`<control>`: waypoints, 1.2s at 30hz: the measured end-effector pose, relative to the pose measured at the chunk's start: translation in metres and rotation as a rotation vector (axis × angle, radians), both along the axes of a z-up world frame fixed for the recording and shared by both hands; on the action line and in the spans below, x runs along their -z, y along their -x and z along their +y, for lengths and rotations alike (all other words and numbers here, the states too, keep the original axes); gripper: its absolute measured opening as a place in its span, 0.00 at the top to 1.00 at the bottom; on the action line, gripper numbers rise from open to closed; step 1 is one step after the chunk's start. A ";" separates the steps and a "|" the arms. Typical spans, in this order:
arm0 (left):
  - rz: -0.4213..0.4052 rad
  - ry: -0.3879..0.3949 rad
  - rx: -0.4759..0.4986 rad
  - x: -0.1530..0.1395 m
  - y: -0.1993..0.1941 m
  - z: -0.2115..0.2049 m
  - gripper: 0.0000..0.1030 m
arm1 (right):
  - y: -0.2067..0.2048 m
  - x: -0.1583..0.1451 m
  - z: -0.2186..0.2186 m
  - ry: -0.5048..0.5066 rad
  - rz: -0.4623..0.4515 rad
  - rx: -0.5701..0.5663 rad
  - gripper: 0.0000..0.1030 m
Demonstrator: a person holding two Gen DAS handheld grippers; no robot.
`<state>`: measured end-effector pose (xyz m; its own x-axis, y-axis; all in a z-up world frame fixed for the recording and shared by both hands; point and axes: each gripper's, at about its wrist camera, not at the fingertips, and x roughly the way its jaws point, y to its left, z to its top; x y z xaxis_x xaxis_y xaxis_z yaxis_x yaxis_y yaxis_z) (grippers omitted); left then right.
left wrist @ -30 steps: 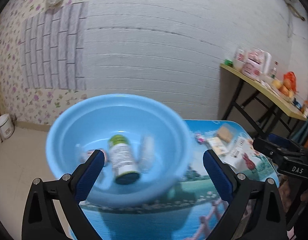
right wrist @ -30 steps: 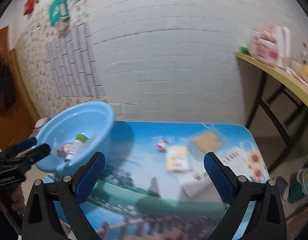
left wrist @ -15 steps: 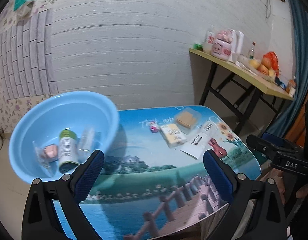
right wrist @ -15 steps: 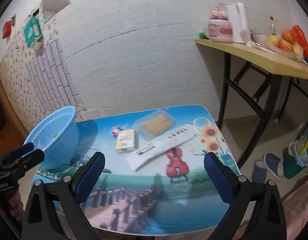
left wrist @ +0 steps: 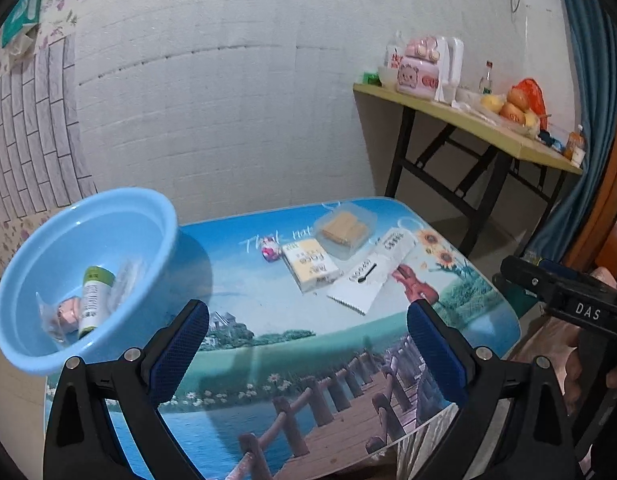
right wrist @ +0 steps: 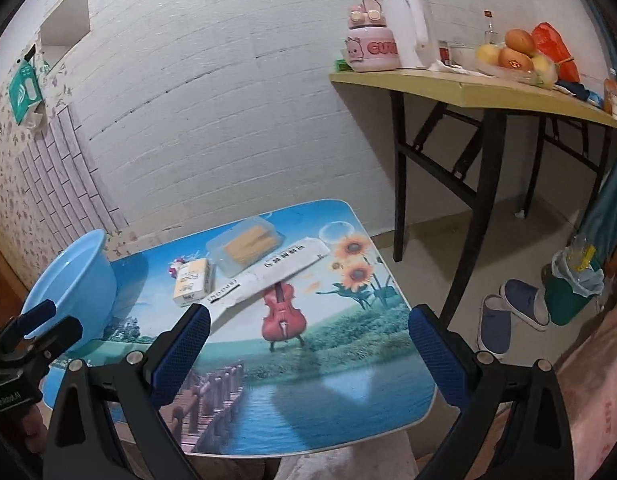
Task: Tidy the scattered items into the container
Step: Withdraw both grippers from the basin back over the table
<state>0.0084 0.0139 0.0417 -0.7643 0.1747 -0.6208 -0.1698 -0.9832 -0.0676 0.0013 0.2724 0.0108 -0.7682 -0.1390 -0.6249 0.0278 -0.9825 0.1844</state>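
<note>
A light blue basin (left wrist: pixel 68 248) (right wrist: pixel 74 280) stands at the left end of the small picture-printed table (left wrist: pixel 268 344) (right wrist: pixel 328 340). Inside it lie a green-capped bottle (left wrist: pixel 93 300), a pink packet (left wrist: pixel 66 312) and a clear wrapper (left wrist: pixel 126 284). On the table's far half sit a yellow-white box (left wrist: pixel 310 265) (right wrist: pixel 192 282), a clear pack of biscuits (left wrist: pixel 344 229) (right wrist: pixel 248 246), a long white sachet (left wrist: pixel 372 276) (right wrist: pixel 268 276) and a small pink toy (left wrist: pixel 270 252) (right wrist: pixel 175 268). My left gripper (left wrist: pixel 308 352) and right gripper (right wrist: pixel 308 352) both hover open above the table's near edge, holding nothing.
A yellow folding table (right wrist: pixel 488 88) at the right carries a kettle, a pink jar and fruit. Slippers (right wrist: pixel 508 312) and a green bin (right wrist: pixel 572 288) stand on the floor to the right. A white brick wall (left wrist: pixel 228 100) is behind the table.
Both grippers have drawn back and up from the table. The left view has swung right, away from the basin, so the scattered items now sit ahead. Both stay open.
</note>
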 end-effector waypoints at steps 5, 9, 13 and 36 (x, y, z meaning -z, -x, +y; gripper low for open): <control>0.014 -0.011 0.014 -0.001 0.001 0.003 0.03 | 0.002 0.003 -0.003 -0.010 -0.008 -0.011 0.03; -0.023 0.027 -0.012 0.013 0.007 0.006 0.03 | 0.004 0.011 -0.004 -0.022 -0.002 -0.009 0.03; -0.013 0.007 -0.012 0.012 0.006 0.006 0.03 | 0.003 0.010 -0.003 -0.028 0.011 -0.014 0.03; -0.115 -0.019 -0.070 0.047 0.051 0.010 0.03 | 0.032 0.033 -0.001 -0.060 -0.069 -0.062 0.03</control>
<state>-0.0429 0.0238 -0.0057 -0.6987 0.1356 -0.7024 -0.0907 -0.9907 -0.1011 -0.0310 0.2714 -0.0223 -0.7143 -0.1457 -0.6845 0.0786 -0.9886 0.1285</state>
